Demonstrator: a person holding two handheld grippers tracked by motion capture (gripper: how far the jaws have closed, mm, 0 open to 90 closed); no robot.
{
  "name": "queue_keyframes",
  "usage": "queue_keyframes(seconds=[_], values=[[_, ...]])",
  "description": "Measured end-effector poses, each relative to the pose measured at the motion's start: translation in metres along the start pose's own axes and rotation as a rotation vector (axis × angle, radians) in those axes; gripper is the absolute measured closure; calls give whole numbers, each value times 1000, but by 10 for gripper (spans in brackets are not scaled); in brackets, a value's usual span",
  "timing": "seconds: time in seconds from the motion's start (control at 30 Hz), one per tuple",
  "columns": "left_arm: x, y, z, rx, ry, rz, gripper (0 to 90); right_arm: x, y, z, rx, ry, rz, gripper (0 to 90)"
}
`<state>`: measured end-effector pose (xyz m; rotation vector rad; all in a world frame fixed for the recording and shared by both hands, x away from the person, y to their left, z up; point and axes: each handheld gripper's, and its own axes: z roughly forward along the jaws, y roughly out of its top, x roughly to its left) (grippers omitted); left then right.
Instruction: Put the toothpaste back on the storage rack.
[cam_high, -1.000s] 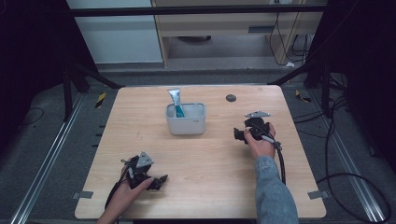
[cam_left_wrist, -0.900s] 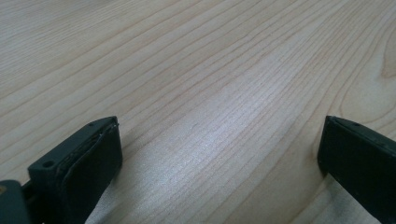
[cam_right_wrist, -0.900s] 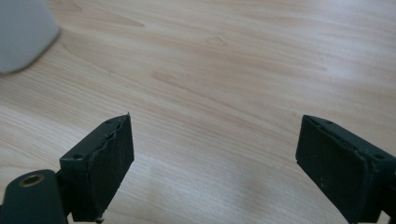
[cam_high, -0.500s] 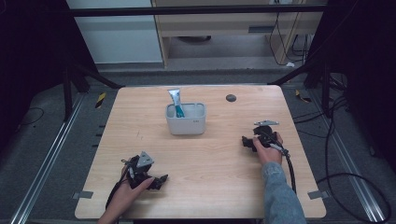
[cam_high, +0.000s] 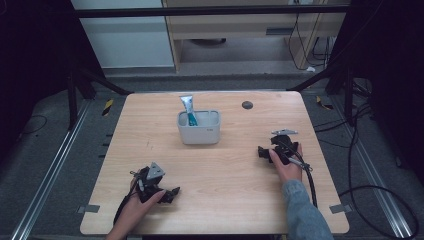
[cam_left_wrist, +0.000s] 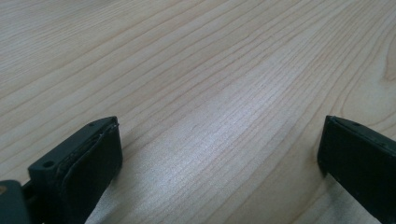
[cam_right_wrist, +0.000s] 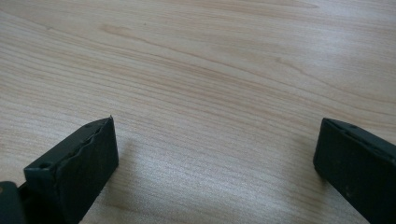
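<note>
I hold my left tongs (cam_high: 172, 192) low over the light wooden table (cam_high: 230, 180), near its front left corner, my left hand (cam_high: 142, 197) wrapped around the body with the grey three-cornered plate (cam_high: 156, 171) on top. In the left gripper view the two black jaws stand wide apart with bare wood grain between them and nothing caught.

My right tongs (cam_high: 261, 152) sit near the right edge of the table, about midway between front and back, held in my right hand (cam_high: 286, 162), whose grey sleeve (cam_high: 302, 212) runs back to the front edge. A black cable (cam_high: 311, 182) trails from them along my forearm. In the right gripper view these jaws also stand wide apart, with only pale wood between them.

The small white rectangular plastic bin (cam_high: 199, 127) stands toward the back of the table, roughly midway between the left and right edges. A blue-and-white tube (cam_high: 189, 111) stands tilted in its left part, its flat crimped end sticking up above the rim. The bin is well apart from both tongs: it lies beyond and to the right of the left ones, and beyond and to the left of the right ones.

A small dark round disc (cam_high: 247, 105) lies near the back edge, right of the bin and apart from it.
</note>
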<state>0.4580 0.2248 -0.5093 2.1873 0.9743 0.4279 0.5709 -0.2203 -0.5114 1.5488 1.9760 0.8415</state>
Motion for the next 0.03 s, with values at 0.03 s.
queue_keyframes(seconds=[0.03], values=[[0, 0, 0, 0, 0, 0, 0, 0, 0, 0, 0, -3, 3, 3]])
